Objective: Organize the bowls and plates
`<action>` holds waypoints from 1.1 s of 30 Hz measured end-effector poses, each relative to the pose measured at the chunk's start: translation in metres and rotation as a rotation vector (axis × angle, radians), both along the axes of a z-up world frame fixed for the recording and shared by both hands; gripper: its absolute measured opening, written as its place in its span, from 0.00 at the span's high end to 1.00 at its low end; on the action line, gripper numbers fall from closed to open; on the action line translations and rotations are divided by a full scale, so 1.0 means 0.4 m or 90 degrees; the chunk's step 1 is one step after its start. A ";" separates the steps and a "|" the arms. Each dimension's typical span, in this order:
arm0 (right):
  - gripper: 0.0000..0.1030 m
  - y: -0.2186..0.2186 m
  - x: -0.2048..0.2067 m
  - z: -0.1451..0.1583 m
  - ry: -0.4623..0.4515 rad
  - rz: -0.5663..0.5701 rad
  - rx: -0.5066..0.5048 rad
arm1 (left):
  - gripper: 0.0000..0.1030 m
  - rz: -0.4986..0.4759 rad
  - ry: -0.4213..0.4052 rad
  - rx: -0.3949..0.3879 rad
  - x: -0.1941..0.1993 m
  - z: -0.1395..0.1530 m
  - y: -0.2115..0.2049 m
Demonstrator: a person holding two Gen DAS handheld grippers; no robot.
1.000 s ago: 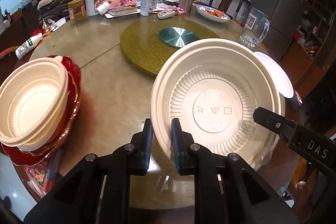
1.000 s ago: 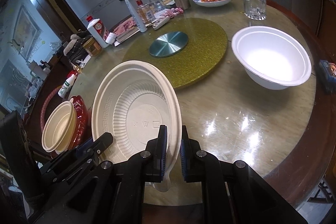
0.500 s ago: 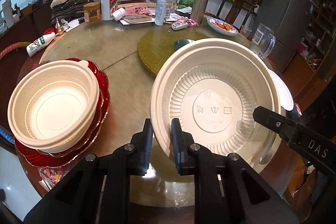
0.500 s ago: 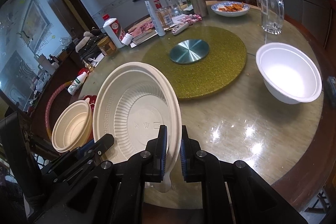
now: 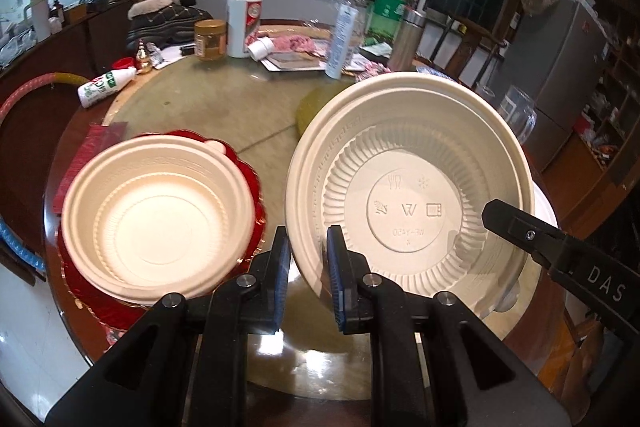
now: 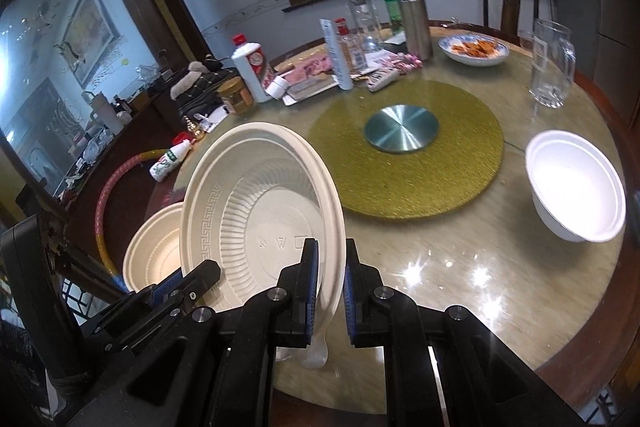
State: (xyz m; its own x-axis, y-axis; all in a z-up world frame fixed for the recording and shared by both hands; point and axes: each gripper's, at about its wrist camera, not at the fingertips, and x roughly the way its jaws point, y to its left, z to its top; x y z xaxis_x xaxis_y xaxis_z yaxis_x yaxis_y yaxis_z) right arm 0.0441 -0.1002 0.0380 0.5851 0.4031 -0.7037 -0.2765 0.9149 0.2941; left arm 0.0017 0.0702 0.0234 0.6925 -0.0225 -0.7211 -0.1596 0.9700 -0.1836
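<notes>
Left wrist view: the left gripper (image 5: 306, 259) pinches the near rim of a cream bowl (image 5: 408, 195), held tilted above the table (image 5: 224, 115) with its inside toward the camera. The right gripper (image 5: 496, 213) reaches in from the right and meets the bowl's far rim. To the left, a second cream bowl (image 5: 158, 223) sits empty on a red plate (image 5: 248, 171) near the table's edge. Bare tabletop lies between the two bowls. Behind stand a white bottle (image 5: 244, 19), a jar (image 5: 210, 39), a green bottle (image 5: 386, 7) and a flask (image 5: 408, 39).

Right wrist view: the right gripper (image 6: 331, 271) is clamped on the same bowl's (image 6: 256, 211) rim; the left gripper (image 6: 196, 277) grips its other side. The second bowl (image 6: 154, 251) shows low behind it. A gold turntable (image 6: 404, 151) fills the table's middle. An empty white bowl (image 6: 576, 183) stands well apart near the right edge, with open tabletop before it. A glass mug (image 6: 552, 63) and a dish of orange food (image 6: 474, 49) stand farther back.
</notes>
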 end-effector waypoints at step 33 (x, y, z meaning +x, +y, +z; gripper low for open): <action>0.89 0.338 0.068 -0.038 0.043 0.174 0.060 | 0.85 0.183 -0.025 0.035 -0.080 0.038 0.289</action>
